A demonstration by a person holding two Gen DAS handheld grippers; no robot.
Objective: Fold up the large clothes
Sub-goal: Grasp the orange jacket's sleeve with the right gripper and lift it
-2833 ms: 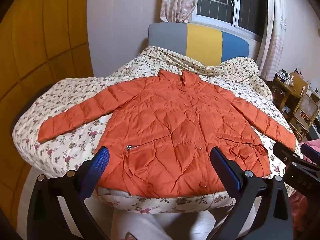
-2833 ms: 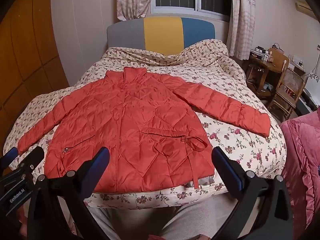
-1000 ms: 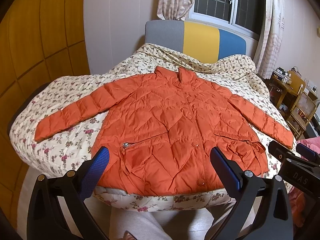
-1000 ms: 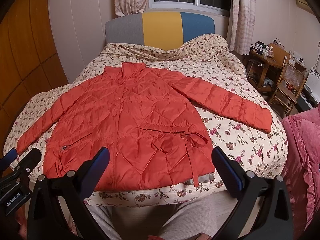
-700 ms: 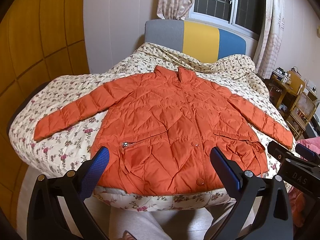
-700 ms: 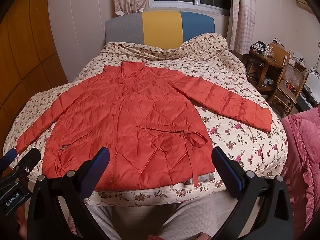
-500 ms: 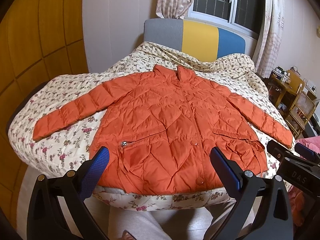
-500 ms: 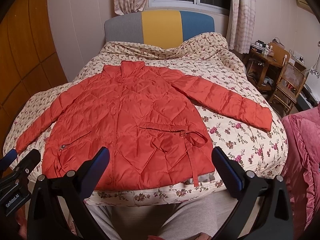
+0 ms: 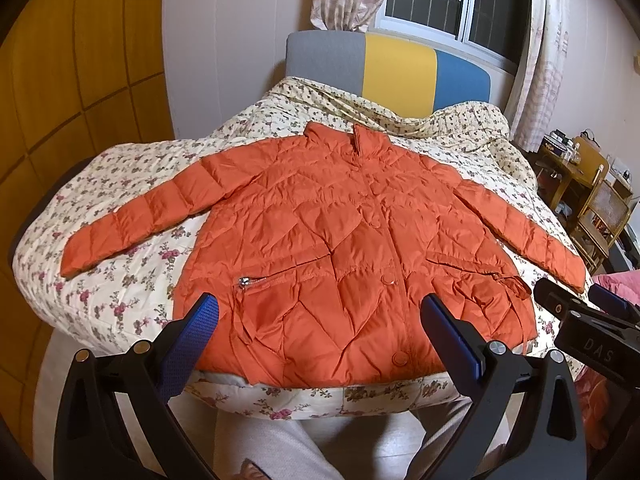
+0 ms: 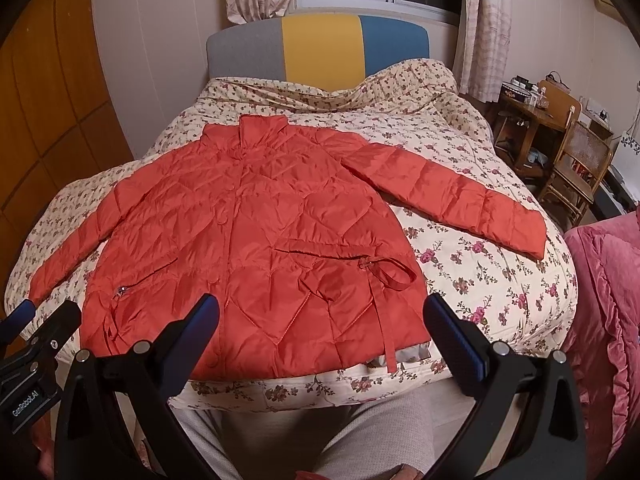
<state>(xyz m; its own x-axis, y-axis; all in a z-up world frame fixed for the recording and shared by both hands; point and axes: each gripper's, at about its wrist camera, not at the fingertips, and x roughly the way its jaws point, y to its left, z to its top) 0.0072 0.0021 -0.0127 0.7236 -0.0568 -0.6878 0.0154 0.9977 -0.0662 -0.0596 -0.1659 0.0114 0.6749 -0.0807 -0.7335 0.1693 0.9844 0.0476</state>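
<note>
An orange quilted puffer jacket lies flat and face up on the bed, buttoned, collar toward the headboard, both sleeves spread out to the sides. It also shows in the right wrist view. My left gripper is open and empty, held above the jacket's hem near the foot of the bed. My right gripper is open and empty, over the hem too, a little to the right. Each gripper shows at the edge of the other's view.
The bed has a floral quilt and a grey, yellow and blue headboard. A wooden wardrobe stands at the left. A wooden desk and chair stand at the right, with a pink blanket beside them. The person's legs are below.
Both grippers have drifted slightly, so the jacket sits a little lower and farther away in view. The jacket has not moved and both jaws stay open.
</note>
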